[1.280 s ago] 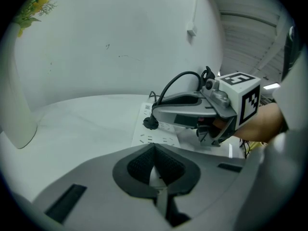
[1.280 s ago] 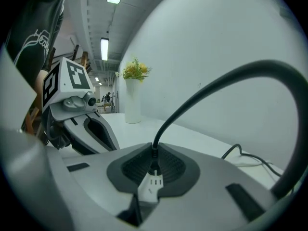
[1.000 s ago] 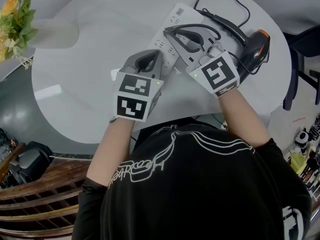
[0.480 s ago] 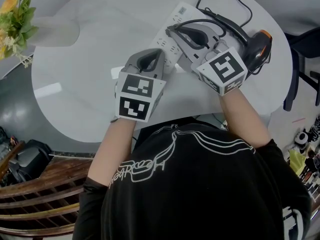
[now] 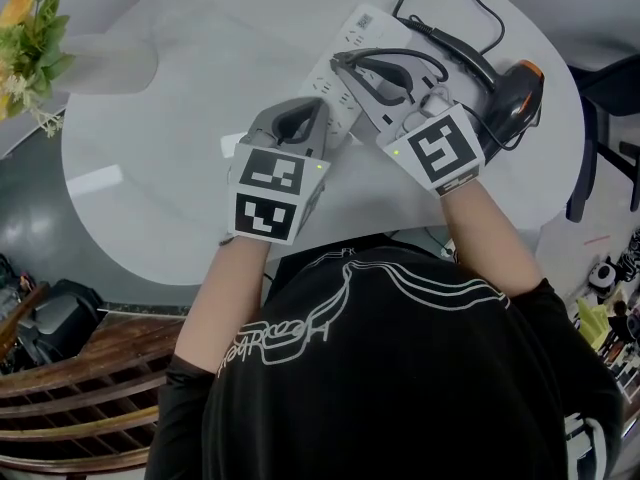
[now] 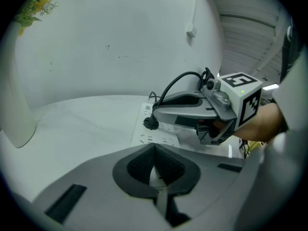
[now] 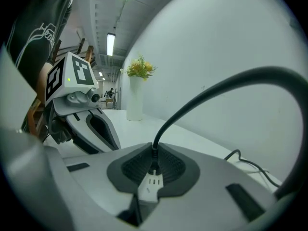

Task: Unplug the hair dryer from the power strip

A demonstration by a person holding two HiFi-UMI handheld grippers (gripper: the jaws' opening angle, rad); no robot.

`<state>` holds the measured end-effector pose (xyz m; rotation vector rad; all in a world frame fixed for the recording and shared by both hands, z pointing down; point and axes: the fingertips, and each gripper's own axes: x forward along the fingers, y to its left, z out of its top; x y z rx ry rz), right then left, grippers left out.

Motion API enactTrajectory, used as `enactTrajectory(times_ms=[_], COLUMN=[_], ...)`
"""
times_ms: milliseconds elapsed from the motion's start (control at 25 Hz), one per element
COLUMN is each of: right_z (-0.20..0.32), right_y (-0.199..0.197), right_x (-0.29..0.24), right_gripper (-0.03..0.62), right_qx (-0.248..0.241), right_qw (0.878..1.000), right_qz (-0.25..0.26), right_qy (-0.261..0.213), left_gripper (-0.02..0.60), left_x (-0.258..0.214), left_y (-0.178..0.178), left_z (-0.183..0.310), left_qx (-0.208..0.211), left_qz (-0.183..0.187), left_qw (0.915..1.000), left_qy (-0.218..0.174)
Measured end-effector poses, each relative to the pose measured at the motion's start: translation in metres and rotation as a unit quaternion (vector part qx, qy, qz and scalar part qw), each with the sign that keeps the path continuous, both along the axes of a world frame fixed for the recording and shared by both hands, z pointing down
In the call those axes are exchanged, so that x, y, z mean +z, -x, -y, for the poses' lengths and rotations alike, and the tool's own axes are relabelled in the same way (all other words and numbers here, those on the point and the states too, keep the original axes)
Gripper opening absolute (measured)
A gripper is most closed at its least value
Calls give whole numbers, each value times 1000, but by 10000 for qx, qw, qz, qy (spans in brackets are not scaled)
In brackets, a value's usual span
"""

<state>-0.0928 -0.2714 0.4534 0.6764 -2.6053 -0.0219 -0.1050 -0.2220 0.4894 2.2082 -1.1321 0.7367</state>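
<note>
A white power strip (image 5: 352, 30) lies on the round white table (image 5: 170, 178). The black and orange hair dryer (image 5: 516, 90) rests at the right. Its black cord (image 5: 400, 52) loops to the plug (image 6: 150, 123), which sits at the strip's (image 6: 156, 134) surface. I cannot tell whether the pins are still in. My right gripper (image 5: 345, 65) is shut on the plug (image 7: 154, 163); the cord (image 7: 207, 95) arches up from its pads. My left gripper (image 5: 300, 113) is shut, its tip over the strip's near end, nothing between its pads (image 6: 166, 165).
A white vase (image 5: 110, 63) with yellow flowers (image 5: 30, 38) stands at the table's far left. A dark chair (image 5: 600, 98) is beyond the right edge, wooden slats (image 5: 70, 378) at lower left. The person's body covers the near table edge.
The right gripper pushed away along the strip half a second ago, then drew back to roughly where it was a second ago. The left gripper has stayed put.
</note>
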Motion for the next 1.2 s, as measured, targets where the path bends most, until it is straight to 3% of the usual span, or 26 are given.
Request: enactTrajectory(times_ms=[360, 640, 800, 880, 1040, 1200], right_z=[12, 4, 3, 4, 12, 12], right_y=[-10, -3, -3, -3, -11, -11], right_x=[5, 1, 1, 2, 6, 5], right_gripper=[25, 24, 23, 23, 25, 25], right_qx=[241, 29, -47, -57, 151, 140], right_qw=[9945, 9997, 9999, 9995, 9916, 9914], right_qz=[677, 101, -66, 54, 787, 800], right_qy=[762, 209, 136, 305, 1011, 1022], left_gripper=[-1, 0, 0, 0, 0, -1], left_x=[2, 2, 2, 2, 2, 2], left_y=[-3, -3, -3, -3, -4, -3], left_z=[1, 2, 2, 2, 1, 1], left_qx=[134, 134, 108, 105, 116, 89], left_qz=[24, 28, 15, 5, -7, -46], left_qw=[9999, 9999, 9999, 9999, 9999, 9999], left_qy=[16, 41, 30, 54, 60, 107])
